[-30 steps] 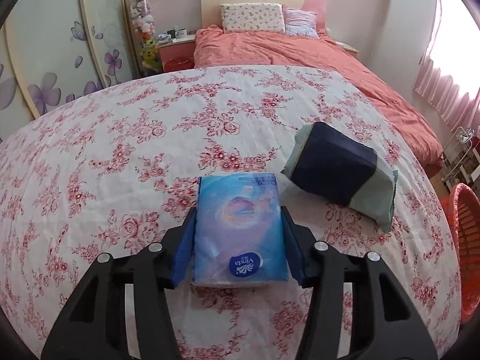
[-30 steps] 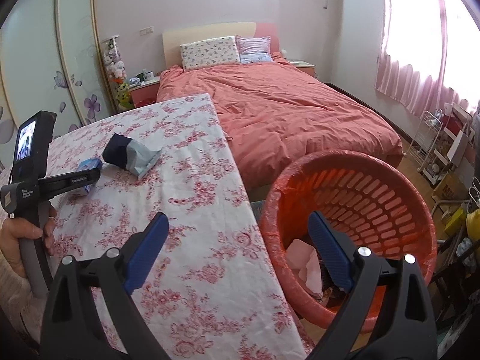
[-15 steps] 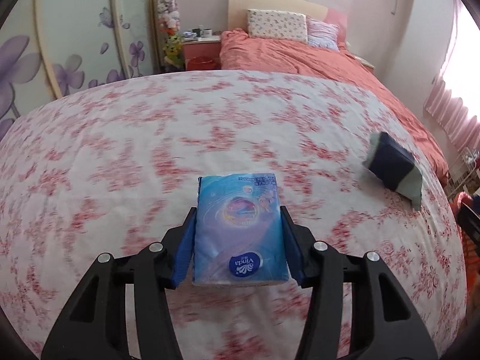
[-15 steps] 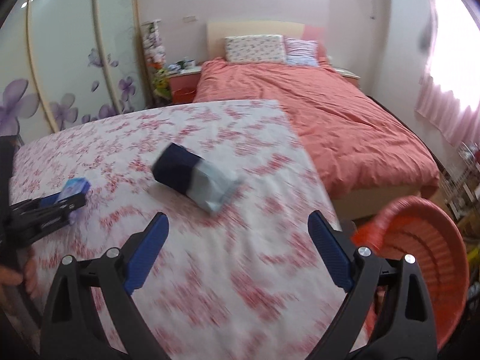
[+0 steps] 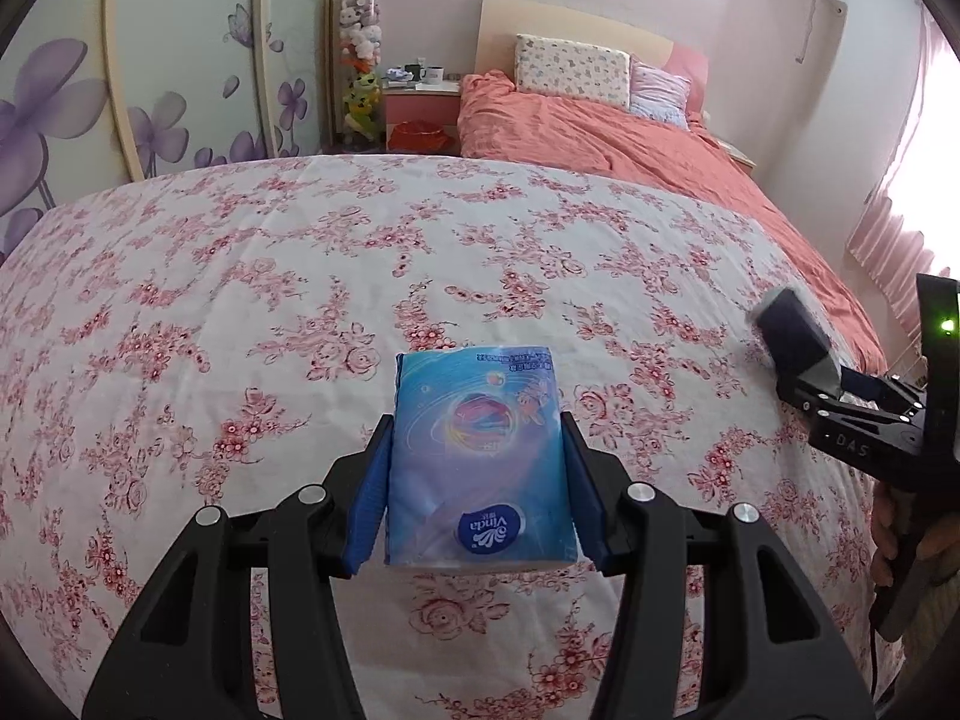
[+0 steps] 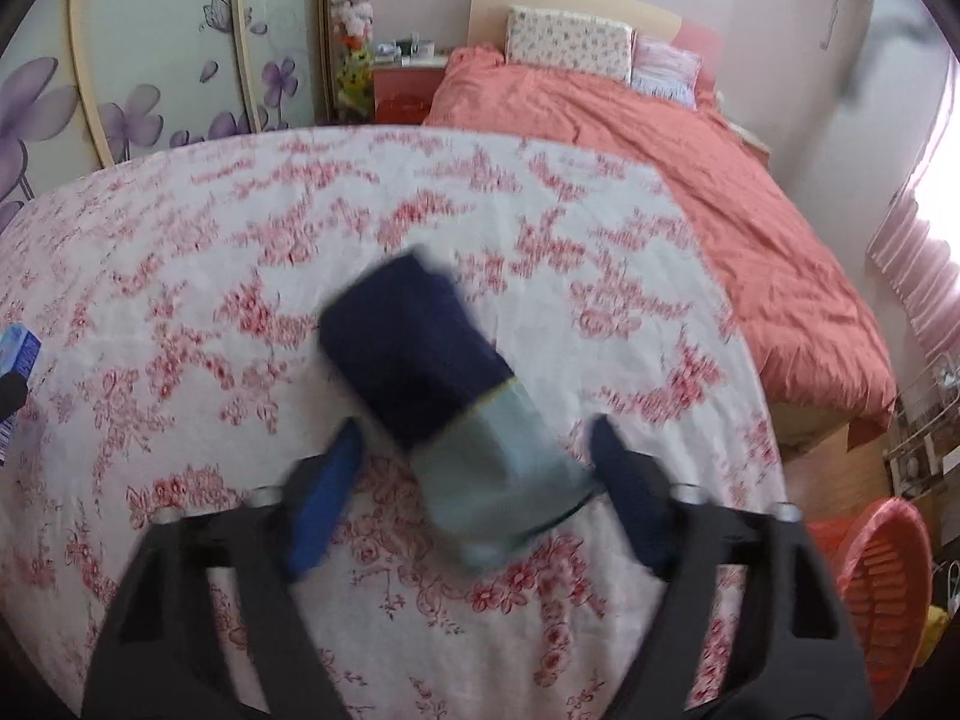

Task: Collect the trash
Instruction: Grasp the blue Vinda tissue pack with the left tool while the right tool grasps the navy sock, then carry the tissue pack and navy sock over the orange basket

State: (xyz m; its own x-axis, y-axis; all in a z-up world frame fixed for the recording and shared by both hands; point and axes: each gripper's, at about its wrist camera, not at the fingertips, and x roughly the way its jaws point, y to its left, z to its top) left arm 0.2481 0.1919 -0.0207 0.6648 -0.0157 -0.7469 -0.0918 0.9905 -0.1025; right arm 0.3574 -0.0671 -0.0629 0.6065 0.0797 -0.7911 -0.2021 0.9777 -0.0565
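Note:
My left gripper (image 5: 477, 480) is shut on a blue Vinda tissue pack (image 5: 477, 456) and holds it over the floral tablecloth (image 5: 240, 300). A dark navy and pale green packet (image 6: 444, 396) lies on the cloth between the open fingers of my right gripper (image 6: 480, 486), which is blurred with motion. I cannot tell whether the pads touch it. In the left wrist view the right gripper (image 5: 840, 396) and the packet (image 5: 792, 336) show at the table's right edge. The tissue pack shows at the far left of the right wrist view (image 6: 18, 354).
An orange plastic basket (image 6: 876, 594) stands on the floor to the right of the table. A bed with a salmon quilt (image 5: 630, 138) lies behind the table. Wardrobe doors with purple flowers (image 5: 150, 72) stand at the left.
My right gripper has swung left from the orange basket to the navy packet and now straddles it. My left gripper has kept the tissue pack and drifted left, away from the packet.

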